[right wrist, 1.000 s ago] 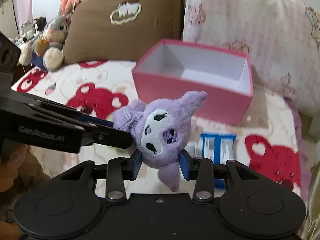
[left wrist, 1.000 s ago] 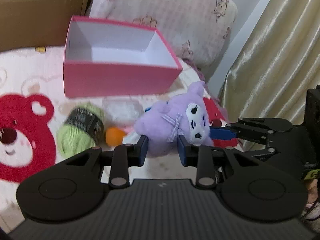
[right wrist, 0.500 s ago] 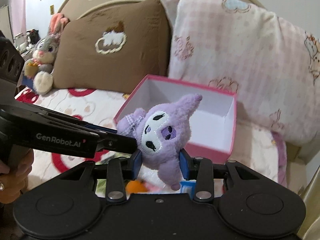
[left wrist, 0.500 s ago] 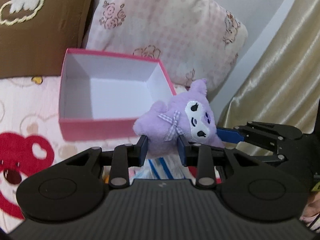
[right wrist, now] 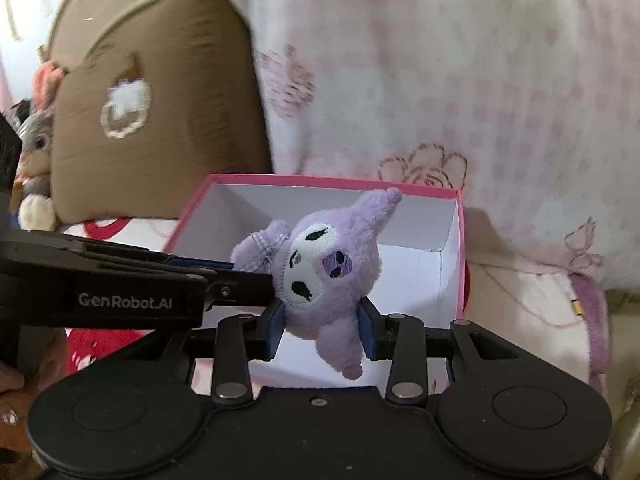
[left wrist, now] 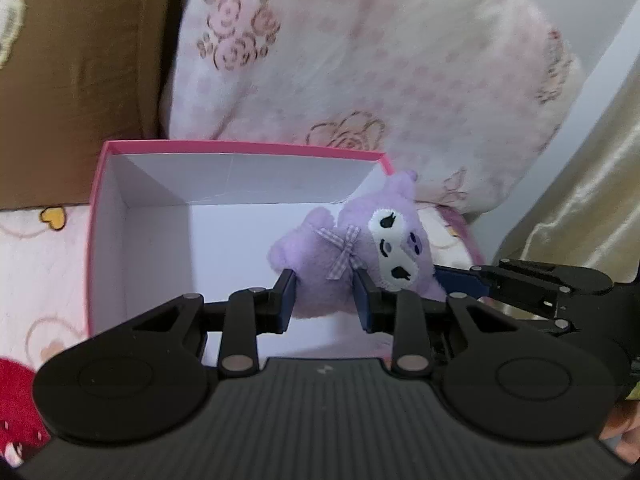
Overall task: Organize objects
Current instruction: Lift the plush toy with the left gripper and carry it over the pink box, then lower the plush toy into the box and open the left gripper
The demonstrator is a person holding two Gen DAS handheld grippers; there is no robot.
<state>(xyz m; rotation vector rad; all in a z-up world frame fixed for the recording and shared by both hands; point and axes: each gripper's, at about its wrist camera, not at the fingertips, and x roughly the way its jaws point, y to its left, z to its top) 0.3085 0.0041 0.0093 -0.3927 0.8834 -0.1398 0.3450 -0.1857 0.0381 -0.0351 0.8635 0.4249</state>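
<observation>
over the open pink box [left wrist: 240, 150] on a bed, we held a purple plush toy [left wrist: 352, 256] between both tools at once: our left gripper [left wrist: 324, 300] was clamped on its body, our right gripper [right wrist: 322, 326] pinched it lower down, each set of jaws drawn in narrow against the soft fur with the pads pressing in. the toy hung in the air above the right side of the box's white inside, its face turned sideways, one ear pointing toward the far wall of the box. we judged this the carrying step near its end, the toy not yet set down. the next move, as we saw it, called for lowering it past the rim, then opening both pairs of jaws together so neither dragged it back out. the box sat on a pale bedspread [left wrist: 36, 264] printed with red bears, backed by a pink floral pillow [left wrist: 360, 60] and a brown cushion [right wrist: 152, 120], with a gold curtain [left wrist: 580, 200] at the right.
</observation>
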